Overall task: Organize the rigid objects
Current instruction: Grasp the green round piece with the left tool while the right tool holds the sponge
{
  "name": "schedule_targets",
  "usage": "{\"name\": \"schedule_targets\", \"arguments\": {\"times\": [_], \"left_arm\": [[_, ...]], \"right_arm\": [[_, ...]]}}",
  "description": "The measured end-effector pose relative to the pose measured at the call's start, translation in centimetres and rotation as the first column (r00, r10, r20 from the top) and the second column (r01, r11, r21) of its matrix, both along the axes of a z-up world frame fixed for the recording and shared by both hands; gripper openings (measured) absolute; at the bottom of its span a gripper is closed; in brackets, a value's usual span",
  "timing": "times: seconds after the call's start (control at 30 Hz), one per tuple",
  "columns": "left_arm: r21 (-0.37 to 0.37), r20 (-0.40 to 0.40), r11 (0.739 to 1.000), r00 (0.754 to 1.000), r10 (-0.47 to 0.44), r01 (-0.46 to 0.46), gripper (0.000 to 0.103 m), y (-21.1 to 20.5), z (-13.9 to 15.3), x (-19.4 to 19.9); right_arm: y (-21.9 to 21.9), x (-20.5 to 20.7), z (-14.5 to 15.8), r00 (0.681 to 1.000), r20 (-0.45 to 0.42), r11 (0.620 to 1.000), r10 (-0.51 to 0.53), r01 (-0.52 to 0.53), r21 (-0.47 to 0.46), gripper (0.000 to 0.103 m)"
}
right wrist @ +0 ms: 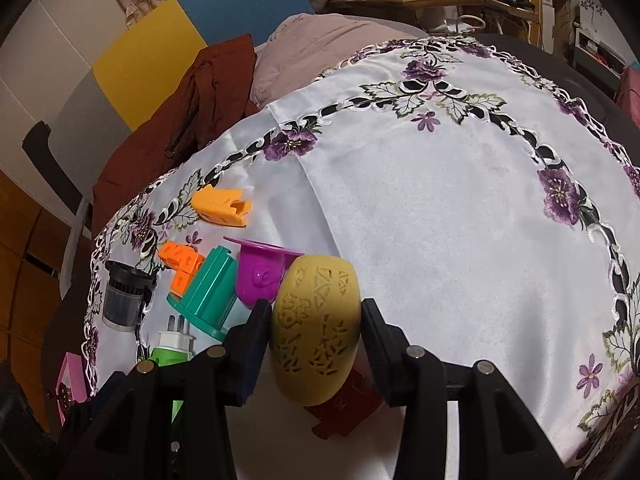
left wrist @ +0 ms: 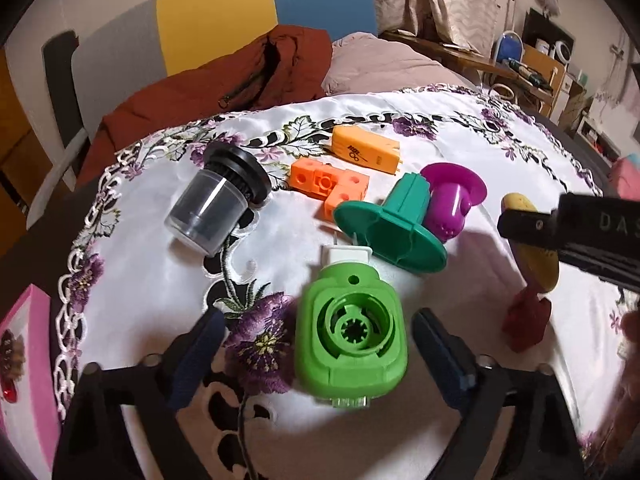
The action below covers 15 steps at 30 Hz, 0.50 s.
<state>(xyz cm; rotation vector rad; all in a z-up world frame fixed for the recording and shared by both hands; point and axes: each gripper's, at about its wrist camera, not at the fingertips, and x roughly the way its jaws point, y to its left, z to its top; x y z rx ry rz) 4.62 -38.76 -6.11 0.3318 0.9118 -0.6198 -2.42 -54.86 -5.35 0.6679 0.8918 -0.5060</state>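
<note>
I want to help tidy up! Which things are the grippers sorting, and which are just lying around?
For the job: green plug-in gadget, yellow carved egg, teal spool, purple cup, orange blocks, orange clip, black-lidded jar, dark red piece.

Just lying about: brown jacket, pink box, pink bedding, colourful chair.

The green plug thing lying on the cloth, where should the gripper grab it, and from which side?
Grab the green plug across its two long flat sides, coming down from above. It lies flat, round socket up, white prongs pointing away, and the left gripper already straddles it, open. Those sides are straight; its rounded corners would probably slip.
</note>
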Motion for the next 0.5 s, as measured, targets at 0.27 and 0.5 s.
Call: {"name": "schedule_targets", "arguments": {"times": [0.27,0.5], "left_arm": [[-0.018,-0.015,0.999,1.0,-0.026,0.026,0.053,0.0,-0.5,-0.6],[-0.03,-0.011,0.999,0.999,-0.043,0.043,0.053,1.2,-0.4,-1.4]], "right_arm": [[0.2,0.2,0.0,1.0,-0.007,1.0,0.011,-0.012,-0.012,0.046],[0.6,0.3,0.6,1.0,0.001,0.998,0.027,-0.027,-0.05,0.046]]}}
